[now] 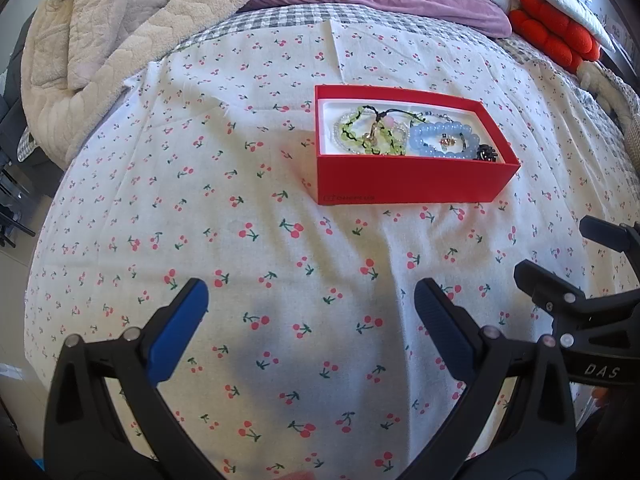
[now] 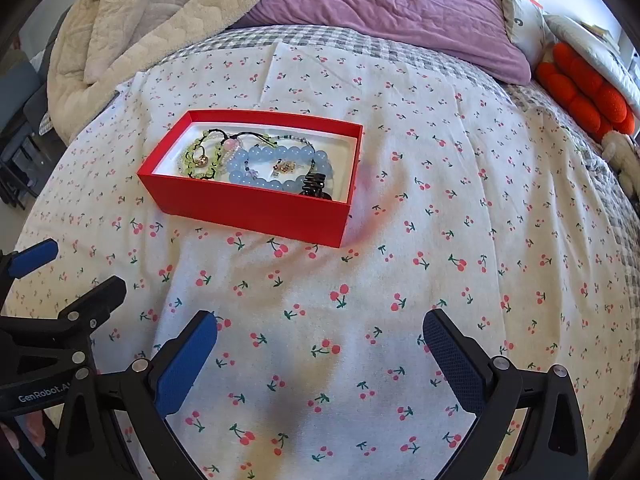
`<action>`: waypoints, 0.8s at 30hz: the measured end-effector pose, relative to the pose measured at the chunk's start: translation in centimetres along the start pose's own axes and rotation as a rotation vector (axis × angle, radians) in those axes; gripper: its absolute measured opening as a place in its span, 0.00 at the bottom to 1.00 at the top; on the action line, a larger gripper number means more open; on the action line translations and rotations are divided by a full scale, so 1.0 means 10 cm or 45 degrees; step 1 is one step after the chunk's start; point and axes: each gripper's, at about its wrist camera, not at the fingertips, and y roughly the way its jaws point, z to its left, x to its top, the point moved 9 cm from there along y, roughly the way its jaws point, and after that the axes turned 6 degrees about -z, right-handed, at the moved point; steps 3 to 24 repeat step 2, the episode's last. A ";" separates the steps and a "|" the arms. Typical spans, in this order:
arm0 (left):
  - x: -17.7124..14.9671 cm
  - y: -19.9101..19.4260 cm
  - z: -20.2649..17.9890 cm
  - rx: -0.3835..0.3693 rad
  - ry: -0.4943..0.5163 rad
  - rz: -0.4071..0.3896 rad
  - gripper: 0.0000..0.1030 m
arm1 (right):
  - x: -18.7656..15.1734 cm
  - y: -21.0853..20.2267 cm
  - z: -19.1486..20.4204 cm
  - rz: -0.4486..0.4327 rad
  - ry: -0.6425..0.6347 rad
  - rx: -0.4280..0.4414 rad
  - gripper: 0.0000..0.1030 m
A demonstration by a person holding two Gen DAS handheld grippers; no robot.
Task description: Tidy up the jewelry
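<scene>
Left gripper [image 1: 310,320] at 6 o'clock, jaws spread wide, holding nothing, over the cherry-print sheet [image 1: 280,240]; right gripper [image 2: 320,344] likewise wide apart and empty, just beside it; red box [image 2: 256,212] lidless on the sheet, at 1 o'clock from the left gripper and 11 o'clock from the right; long axis roughly left-right, slightly skewed; inside: green bead bracelet [image 2: 192,160] at its left end, blue bead bracelet [image 2: 280,160] mid-right, black hair claw [image 2: 316,186] at the near right; purple pillow [image 2: 400,8] at 12 o'clock.
</scene>
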 end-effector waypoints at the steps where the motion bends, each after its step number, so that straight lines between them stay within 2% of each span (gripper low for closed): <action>1: 0.00 -0.01 0.00 0.004 0.000 -0.004 0.99 | 0.00 0.00 0.00 0.001 0.000 -0.001 1.00; 24: 0.00 0.00 0.01 0.008 -0.001 -0.006 0.99 | -0.01 0.01 0.00 0.002 0.001 -0.002 1.00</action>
